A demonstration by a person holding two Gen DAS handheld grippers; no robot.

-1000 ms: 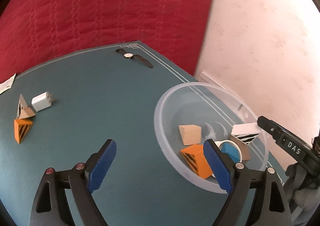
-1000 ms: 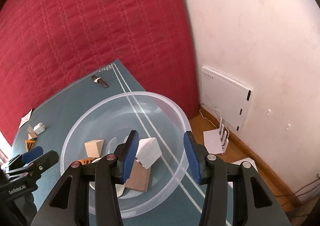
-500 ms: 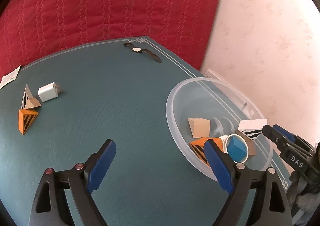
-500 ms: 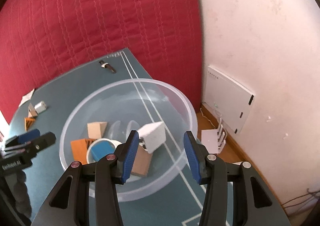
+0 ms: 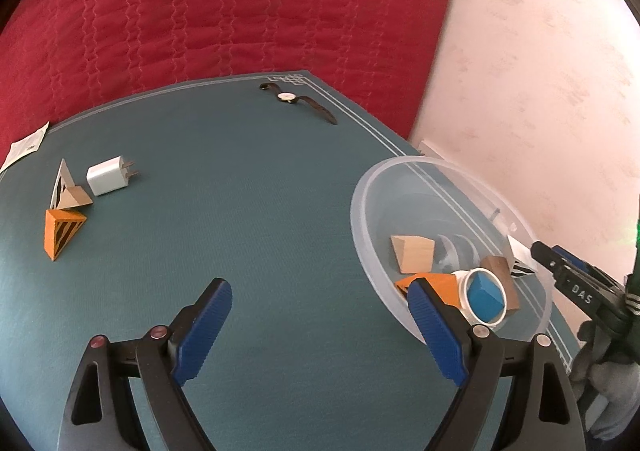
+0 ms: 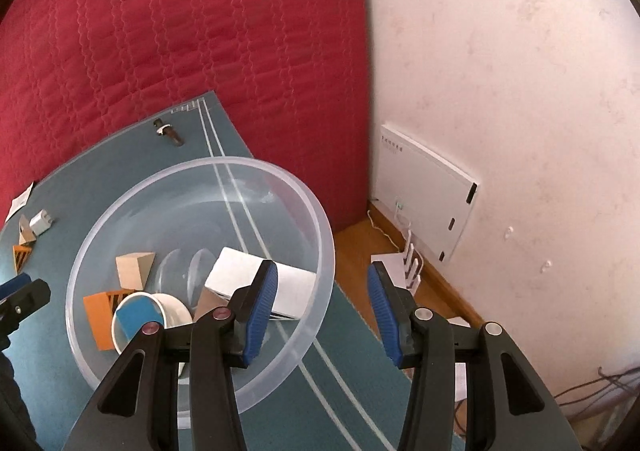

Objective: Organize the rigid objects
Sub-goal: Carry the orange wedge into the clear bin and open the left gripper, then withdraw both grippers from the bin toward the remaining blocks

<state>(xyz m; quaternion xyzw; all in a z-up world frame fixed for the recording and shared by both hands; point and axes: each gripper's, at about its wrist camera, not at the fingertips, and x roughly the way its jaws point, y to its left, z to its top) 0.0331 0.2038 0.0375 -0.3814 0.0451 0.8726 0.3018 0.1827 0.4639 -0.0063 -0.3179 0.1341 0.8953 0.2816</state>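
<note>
A clear plastic bowl (image 5: pixel 360 187) (image 6: pixel 312 211) stands at the right of the teal table. It holds a wooden wedge (image 5: pixel 412 253), an orange striped block (image 5: pixel 434 281), a white cup (image 6: pixel 172 309) with a blue block (image 5: pixel 482 297) in it, a brown block (image 5: pixel 498 271) and a white block (image 6: pixel 236 275). An orange striped wedge (image 5: pixel 62 231), a white-and-wood wedge (image 5: pixel 68 191) and a white charger (image 5: pixel 110 175) lie at the table's left. My left gripper (image 5: pixel 320 315) hangs open over bare table. My right gripper (image 6: pixel 322 307) is partly open over the bowl's near rim, holding nothing.
A wristwatch (image 5: pixel 298 101) lies near the far table corner and a paper slip (image 5: pixel 24 143) at the far left edge. A red quilt covers the wall behind. Right of the table, a white wall box (image 6: pixel 428 187), a router (image 6: pixel 404 263) and cables sit by the floor.
The right gripper has rolled slightly, so the bowl sits further left in its view. In the left view the bowl has drifted a little to the right. Both jaws keep the same width.
</note>
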